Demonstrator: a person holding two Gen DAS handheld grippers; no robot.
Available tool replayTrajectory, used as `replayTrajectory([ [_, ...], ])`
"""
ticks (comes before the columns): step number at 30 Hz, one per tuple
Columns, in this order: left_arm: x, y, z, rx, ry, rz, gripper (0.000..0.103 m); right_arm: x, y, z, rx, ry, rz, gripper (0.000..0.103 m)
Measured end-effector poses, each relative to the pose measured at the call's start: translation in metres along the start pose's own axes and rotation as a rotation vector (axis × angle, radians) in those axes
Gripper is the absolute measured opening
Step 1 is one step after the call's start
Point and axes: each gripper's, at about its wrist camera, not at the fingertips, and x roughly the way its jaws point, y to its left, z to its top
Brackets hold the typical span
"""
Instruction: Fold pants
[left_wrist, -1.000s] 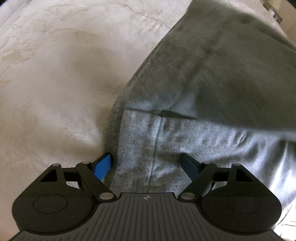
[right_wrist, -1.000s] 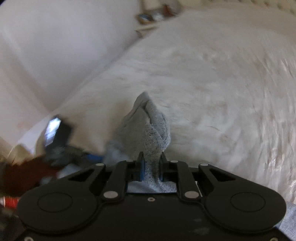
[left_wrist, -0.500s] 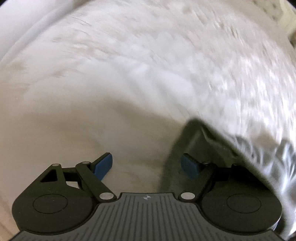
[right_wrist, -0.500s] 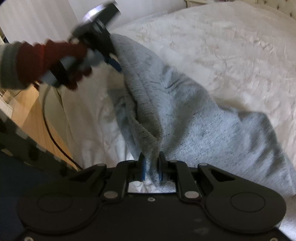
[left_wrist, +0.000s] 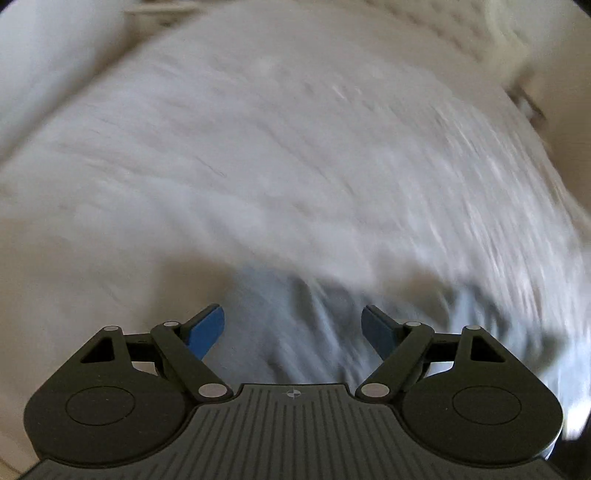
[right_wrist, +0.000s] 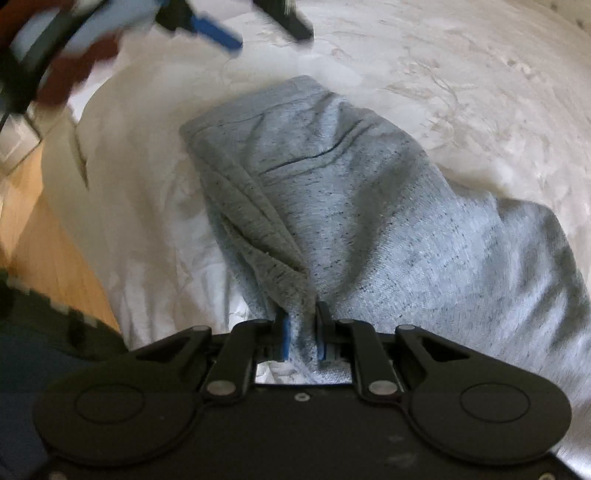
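Right gripper (right_wrist: 302, 328) is clamped on a bunched edge of the grey pants (right_wrist: 369, 206) lying on the bed (right_wrist: 461, 92); left gripper (left_wrist: 293, 328) hangs wide apart, holding nothing.

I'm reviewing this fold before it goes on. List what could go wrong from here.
1. The right gripper pinches only a bunched edge of the grey pants; a pull may drag or crease the laid part on the white bedspread.
2. The left gripper is open and holds nothing, so the far corner lies free and may shift.
3. The pants lie near the bed's edge and could slide off.
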Motion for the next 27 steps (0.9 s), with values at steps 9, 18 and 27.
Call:
replayTrajectory([
  [9,0.063,-0.03,-0.05,0.234,0.193,0.063,0.086,-0.062,-0.017,-0.036,0.29,-0.131,-0.033,0.031],
  [18,0.042,-0.072,-0.043,0.224,0.098,0.032,0.086,-0.148,-0.098,-0.153,0.914,-0.315,-0.264,0.034],
  [27,0.094,-0.105,-0.051,0.272,0.202,0.124,0.086,-0.169,-0.18,-0.266,1.404,-0.377,-0.358,0.038],
])
